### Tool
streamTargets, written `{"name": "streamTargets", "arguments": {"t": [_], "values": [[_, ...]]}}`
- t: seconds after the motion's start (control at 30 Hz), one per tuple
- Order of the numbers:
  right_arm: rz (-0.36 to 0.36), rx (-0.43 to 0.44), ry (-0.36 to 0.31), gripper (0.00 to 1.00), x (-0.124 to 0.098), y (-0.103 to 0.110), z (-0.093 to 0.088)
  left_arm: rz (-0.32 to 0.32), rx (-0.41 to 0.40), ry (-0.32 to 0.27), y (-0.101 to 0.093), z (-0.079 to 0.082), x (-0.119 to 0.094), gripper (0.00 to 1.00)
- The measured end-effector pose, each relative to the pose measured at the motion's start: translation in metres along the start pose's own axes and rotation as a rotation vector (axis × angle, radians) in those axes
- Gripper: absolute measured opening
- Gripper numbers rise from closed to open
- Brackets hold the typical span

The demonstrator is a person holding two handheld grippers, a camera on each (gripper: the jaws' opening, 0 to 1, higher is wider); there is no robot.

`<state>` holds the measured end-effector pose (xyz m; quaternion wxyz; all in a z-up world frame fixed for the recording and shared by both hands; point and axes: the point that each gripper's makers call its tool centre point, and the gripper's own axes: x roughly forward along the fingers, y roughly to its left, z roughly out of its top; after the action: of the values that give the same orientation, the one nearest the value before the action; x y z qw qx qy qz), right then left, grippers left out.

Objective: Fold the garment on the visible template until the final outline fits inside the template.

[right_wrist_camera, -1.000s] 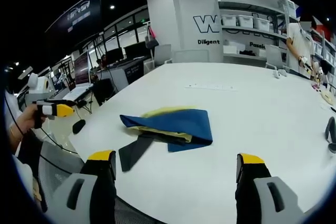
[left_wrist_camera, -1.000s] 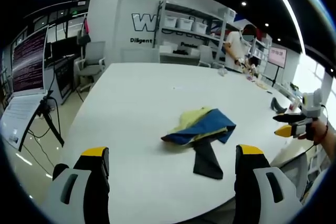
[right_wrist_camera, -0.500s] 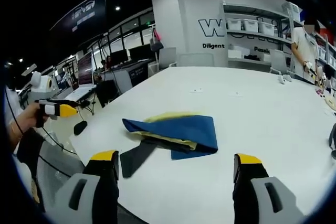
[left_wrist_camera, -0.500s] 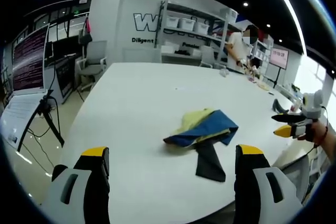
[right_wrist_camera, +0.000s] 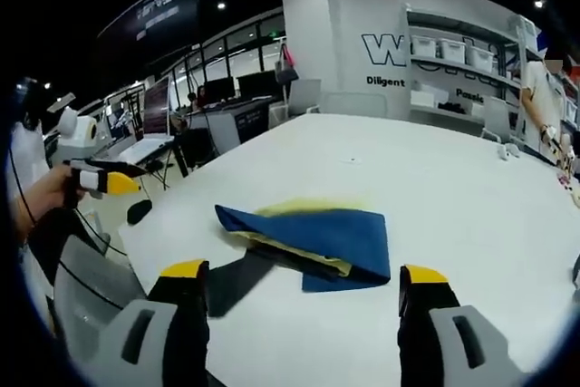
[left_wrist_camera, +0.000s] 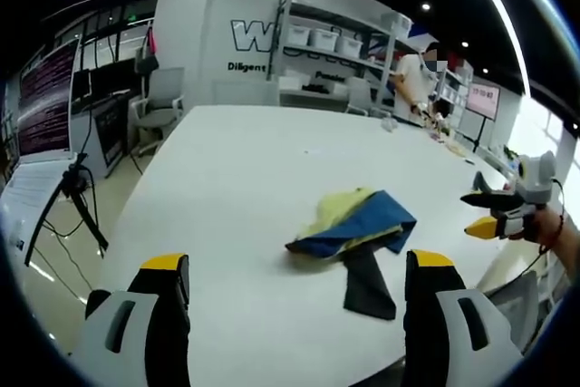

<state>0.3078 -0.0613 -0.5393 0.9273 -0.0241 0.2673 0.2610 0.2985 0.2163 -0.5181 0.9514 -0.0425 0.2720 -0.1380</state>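
A crumpled blue and yellow garment (left_wrist_camera: pixel 358 222) lies on the white table (left_wrist_camera: pixel 227 188), and a flat black piece (left_wrist_camera: pixel 368 284) sticks out from under its near side. In the right gripper view the garment (right_wrist_camera: pixel 317 231) shows mostly blue, with the black piece (right_wrist_camera: pixel 231 278) at its left. My left gripper (left_wrist_camera: pixel 297 260) stands open, short of the garment and holding nothing. My right gripper (right_wrist_camera: pixel 303 271) is open too, a little short of the cloth. Each gripper also shows from the other's view, held in a hand off the table's edge: the right gripper (left_wrist_camera: pixel 489 210) and the left gripper (right_wrist_camera: pixel 101 180).
A person (left_wrist_camera: pixel 412 83) stands at the far end by white shelves (left_wrist_camera: pixel 326 47) holding bins. Office chairs (left_wrist_camera: pixel 159 106) and monitors (left_wrist_camera: pixel 45 101) line the left side. Small items (left_wrist_camera: pixel 444 138) lie on the far right part of the table.
Both views have drifted slightly as the hands moved. The garment and black piece lie as before. Both grippers stay open.
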Motion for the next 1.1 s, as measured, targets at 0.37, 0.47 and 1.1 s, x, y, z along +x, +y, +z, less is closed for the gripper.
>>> {"name": "streamTargets", "arguments": {"t": [0.37, 0.47, 1.1], "values": [[0.059, -0.051, 0.022, 0.76, 0.038, 0.009, 0.004, -0.01, -0.006, 0.024, 0.004, -0.002, 0.021, 0.94], [0.07, -0.064, 0.029, 0.75, 0.049, 0.009, 0.005, -0.006, 0.002, 0.011, 0.004, 0.0, 0.024, 0.93], [0.132, -0.206, 0.06, 0.48, 0.117, 0.01, -0.004, -0.003, 0.029, 0.035, 0.009, -0.003, 0.057, 0.88]]}}
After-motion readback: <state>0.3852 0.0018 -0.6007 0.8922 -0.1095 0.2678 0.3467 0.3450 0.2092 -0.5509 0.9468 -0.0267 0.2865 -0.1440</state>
